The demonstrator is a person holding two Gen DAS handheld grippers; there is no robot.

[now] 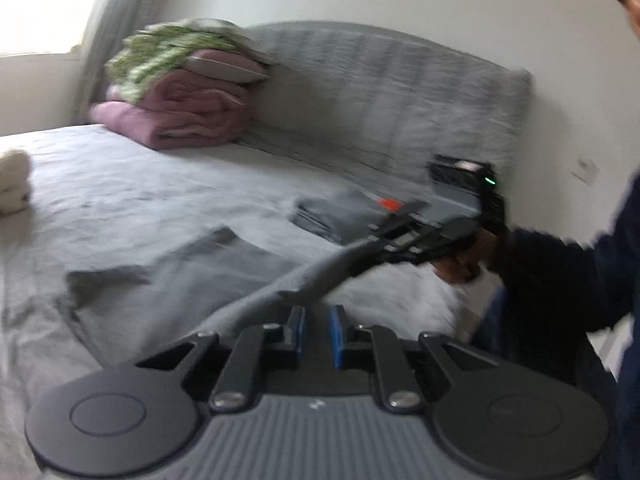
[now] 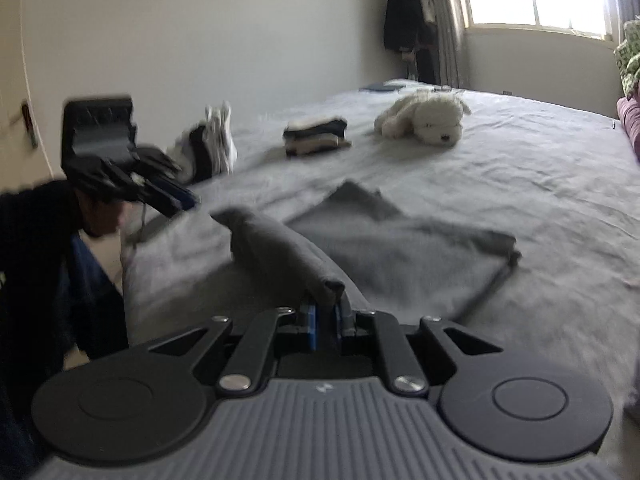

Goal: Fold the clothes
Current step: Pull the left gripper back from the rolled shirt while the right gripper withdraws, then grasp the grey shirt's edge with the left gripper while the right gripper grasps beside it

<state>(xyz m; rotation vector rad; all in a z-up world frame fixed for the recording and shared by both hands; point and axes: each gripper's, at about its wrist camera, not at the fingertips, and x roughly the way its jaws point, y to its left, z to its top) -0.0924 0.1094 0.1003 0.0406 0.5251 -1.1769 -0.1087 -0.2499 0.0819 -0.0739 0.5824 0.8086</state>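
Note:
A grey garment [image 1: 180, 280] [image 2: 400, 252] lies partly folded on the grey bed sheet [image 2: 500, 168]. One edge is lifted off the bed into a taut band between the two grippers. My left gripper [image 1: 316, 316] sits at the near end of that band, its blue pads close together on the cloth. In the right wrist view the left gripper [image 2: 188, 200] shows at the far left, blurred. My right gripper [image 2: 325, 312] is shut on a bunched fold of the garment. It appears in the left wrist view as the right gripper [image 1: 360, 260], held by a hand in a dark sleeve [image 1: 560, 272].
A folded grey stack [image 1: 332, 212] lies near the padded headboard [image 1: 380, 92]. Pink blankets [image 1: 180, 116] are piled in the corner. A white plush dog [image 2: 424, 120], a dark folded pile [image 2: 316, 136] and a black-and-white bundle [image 2: 212, 144] lie across the bed.

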